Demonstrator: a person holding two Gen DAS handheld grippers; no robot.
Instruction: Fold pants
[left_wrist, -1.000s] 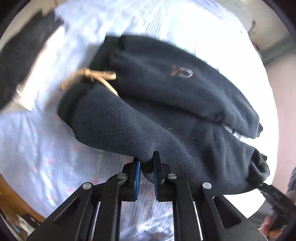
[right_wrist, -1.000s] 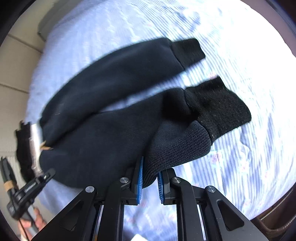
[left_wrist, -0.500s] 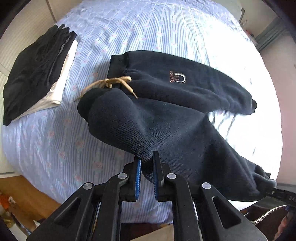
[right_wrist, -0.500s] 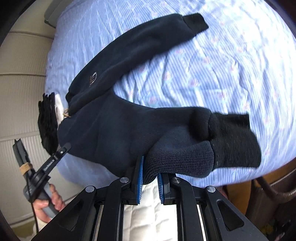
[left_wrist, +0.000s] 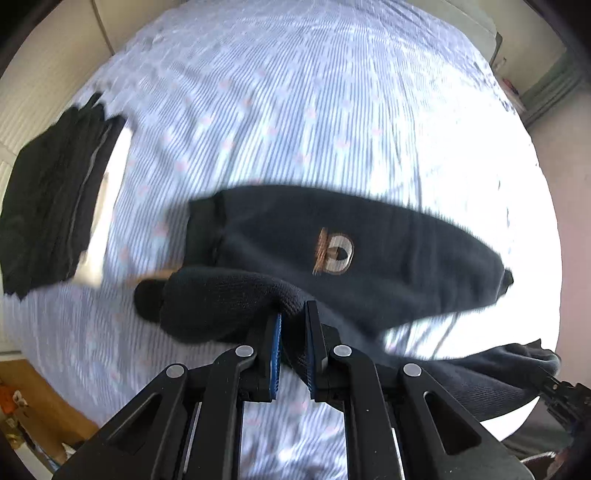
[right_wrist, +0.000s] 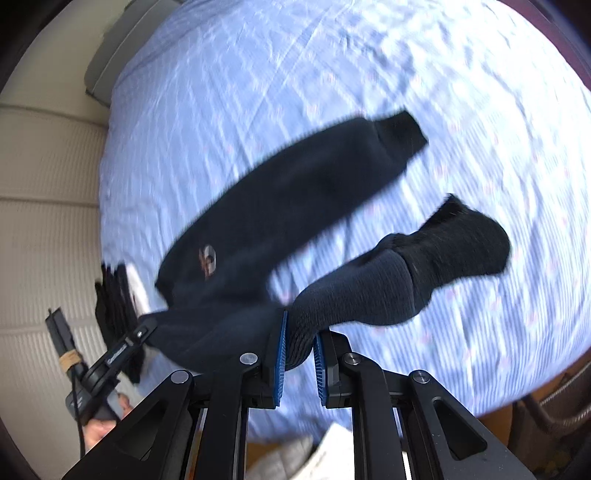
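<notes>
Dark navy sweatpants (left_wrist: 369, 258) with a small logo on the thigh hang over a blue striped bed (left_wrist: 295, 110). My left gripper (left_wrist: 293, 325) is shut on the waistband end of the near leg. My right gripper (right_wrist: 299, 332) is shut on the same leg near its ribbed cuff (right_wrist: 461, 247), which droops to the right. The other leg (right_wrist: 295, 195) hangs or lies stretched over the sheet (right_wrist: 332, 74); I cannot tell if it touches. The left gripper also shows at the left edge of the right wrist view (right_wrist: 110, 358).
A folded stack of dark and white clothes (left_wrist: 55, 195) lies at the bed's left side. A padded cream headboard (right_wrist: 44, 203) stands beyond it. Wooden floor (left_wrist: 40, 402) shows below the bed edge, and a pillow (right_wrist: 107, 70) lies at the far corner.
Both grippers have lifted the held leg higher and away from the bed. The pants look smaller and the bed fills more of each view. The cuff now swings to the right.
</notes>
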